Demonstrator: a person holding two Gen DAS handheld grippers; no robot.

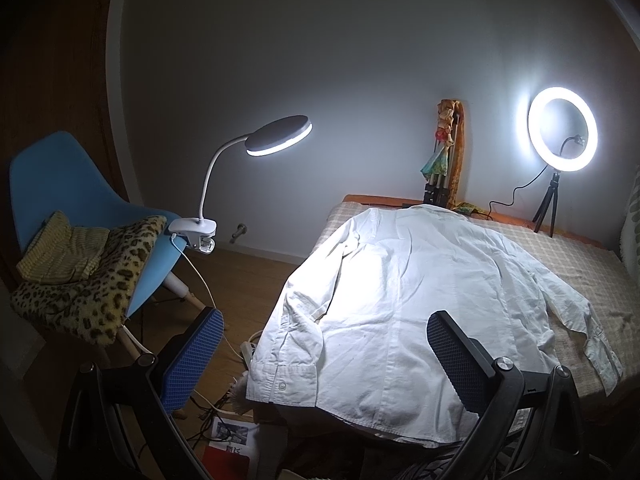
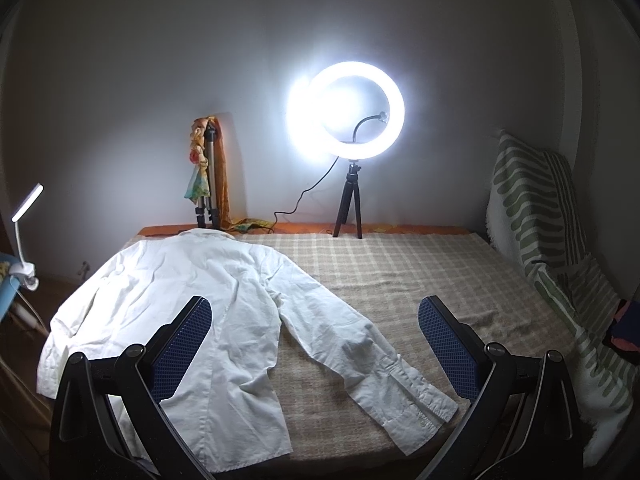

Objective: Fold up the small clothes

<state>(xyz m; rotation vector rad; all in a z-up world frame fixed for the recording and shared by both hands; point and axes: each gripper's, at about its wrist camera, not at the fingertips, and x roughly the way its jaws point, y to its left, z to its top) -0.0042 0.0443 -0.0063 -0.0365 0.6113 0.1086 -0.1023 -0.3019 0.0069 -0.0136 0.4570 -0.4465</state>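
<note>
From the left wrist view, the left gripper [image 1: 324, 354] hangs above the near edge of the bed with its 2 blue-padded fingers [image 1: 194, 360] spread wide and nothing between them. A white shirt [image 1: 400, 300] lies spread flat, back up, on the checked bedcover [image 1: 600, 264], collar toward the wall and hem toward the camera. One sleeve is folded along the shirt's side at the bed's left edge, its buttoned cuff near the hem; the other sleeve runs out across the cover to the right. A clip-on desk lamp [image 1: 276, 136] is clamped to a blue chair [image 1: 60, 184] that carries a leopard-print cloth [image 1: 104, 280] and a yellowish folded cloth. A lit ring light [image 1: 562, 130] stands on a small tripod at the far edge of the bed, and a folded tripod draped with a coloured scarf [image 1: 444, 148] leans at the wall.

From the right wrist view, the right gripper [image 2: 316, 350] is likewise released, jaws wide apart and clear of the fabric. The shirt [image 2: 180, 300] fills the left half of the bed, and its outstretched sleeve lies diagonally between the 2 fingers (cuff nearest the camera). The ring light [image 2: 348, 110] glares at centre. A green-striped blanket [image 2: 536, 208] is draped along the right side.
</note>
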